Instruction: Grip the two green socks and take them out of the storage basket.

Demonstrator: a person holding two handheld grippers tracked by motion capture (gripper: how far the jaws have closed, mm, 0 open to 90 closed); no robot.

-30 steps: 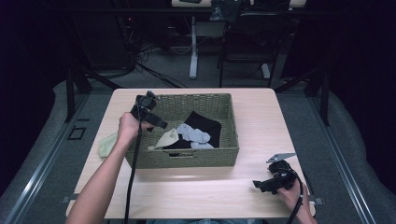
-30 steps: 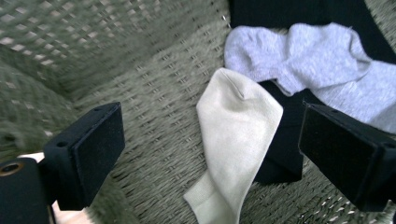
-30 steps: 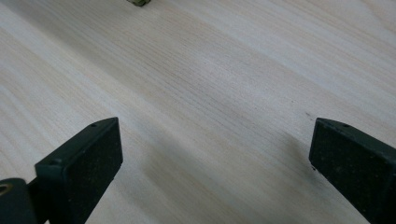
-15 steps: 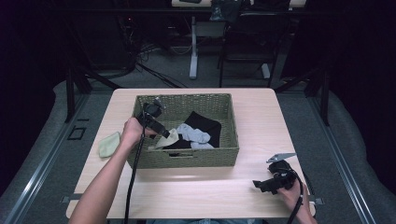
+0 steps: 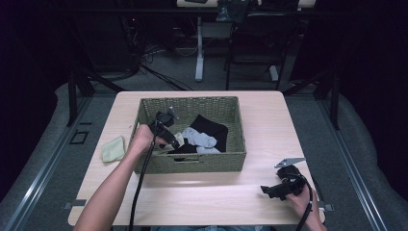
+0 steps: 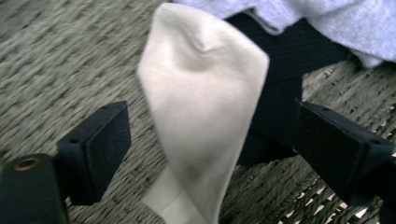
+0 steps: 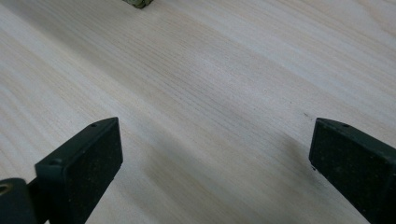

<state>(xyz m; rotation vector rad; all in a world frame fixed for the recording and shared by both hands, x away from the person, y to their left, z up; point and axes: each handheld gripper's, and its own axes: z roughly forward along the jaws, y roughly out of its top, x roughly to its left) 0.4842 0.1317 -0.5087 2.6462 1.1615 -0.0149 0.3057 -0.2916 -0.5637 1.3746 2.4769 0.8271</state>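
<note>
Cream sock btwn wide-apart jaws of left gripper, in basket

Socks in basket, mid-table; perhaps a cloth left.

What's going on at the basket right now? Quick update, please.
Left hand-held gripper open, straddling cream sock in wicker basket. Right hand-held gripper open over bare table. Nothing blocking.

A light wooden desk stood on grey floor in a dark room, cables trailing behind it.
</note>
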